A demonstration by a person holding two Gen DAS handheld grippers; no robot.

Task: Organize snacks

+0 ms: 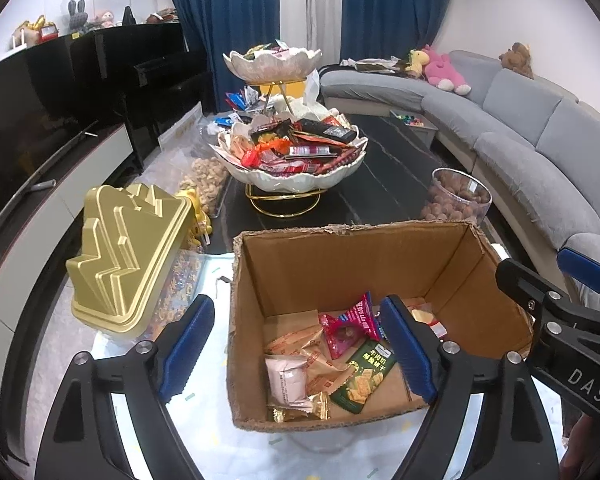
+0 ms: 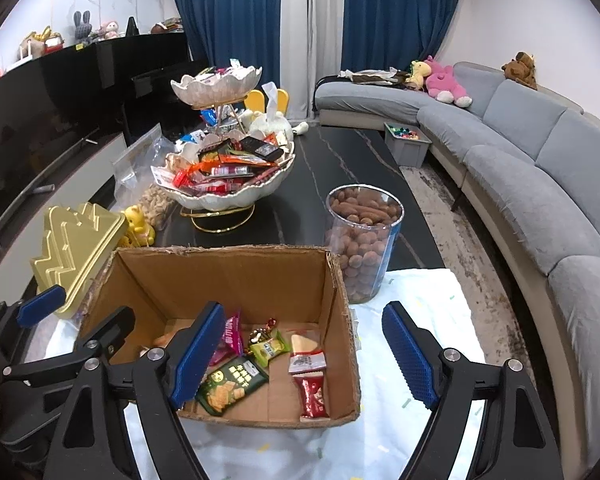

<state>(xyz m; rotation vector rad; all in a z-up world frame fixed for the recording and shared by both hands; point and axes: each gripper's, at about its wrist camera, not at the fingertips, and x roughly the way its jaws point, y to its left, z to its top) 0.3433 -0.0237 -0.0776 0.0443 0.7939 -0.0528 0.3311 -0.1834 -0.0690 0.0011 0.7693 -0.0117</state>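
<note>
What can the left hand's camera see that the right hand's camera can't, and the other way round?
Only the left wrist view shows the pale pink packet in the cardboard box.

Only the right wrist view shows the red packet lying in the box's right corner, and the grey bin of sweets by the sofa in full.

Both show the box, the green cracker packet, the gold lid, the shell-shaped snack bowls, the clear tub of nuts, and both grippers open and empty: left gripper, right gripper.

Cardboard box (image 2: 220, 280) sits open on the tabletop (image 2: 360, 168), snack packets (image 2: 236, 384) loose inside. Right gripper (image 2: 304, 356) hangs over the box's right wall, fingers (image 2: 410, 356) spread, nothing between. Nut jar (image 2: 362, 240) just right of the box; tiered snack bowl (image 2: 224, 172) behind it.
</note>
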